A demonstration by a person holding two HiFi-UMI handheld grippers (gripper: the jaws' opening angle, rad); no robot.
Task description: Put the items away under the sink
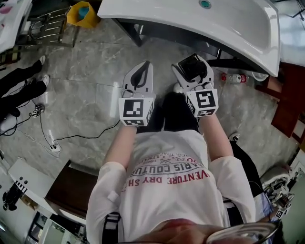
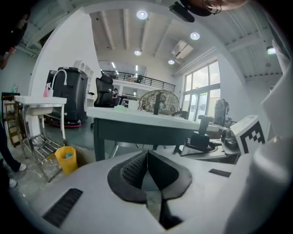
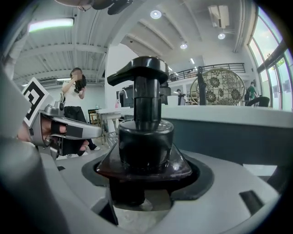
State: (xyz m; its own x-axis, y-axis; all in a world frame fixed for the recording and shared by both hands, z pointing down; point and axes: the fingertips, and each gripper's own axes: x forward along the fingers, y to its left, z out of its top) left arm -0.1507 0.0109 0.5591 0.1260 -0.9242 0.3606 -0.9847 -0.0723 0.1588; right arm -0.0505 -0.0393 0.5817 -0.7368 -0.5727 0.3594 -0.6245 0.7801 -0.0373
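In the head view I hold both grippers side by side in front of my chest, above the grey floor. My right gripper [image 1: 191, 62] is shut on a dark pump bottle [image 1: 193, 69]. In the right gripper view the bottle [image 3: 143, 132] stands upright between the jaws, its black pump head on top. My left gripper [image 1: 146, 65] is shut with nothing in it; its dark pads [image 2: 132, 171] meet in the left gripper view. The white sink [image 1: 238, 33] lies ahead at the top. A clear bottle [image 1: 233, 77] lies on the floor under its right end.
A yellow bin [image 1: 82, 14] and a metal rack [image 1: 47, 26] stand at the far left. Cables [image 1: 52, 143] trail over the floor on the left, near another person's legs [image 1: 19, 88]. A dark cabinet [image 1: 71, 188] is at the lower left.
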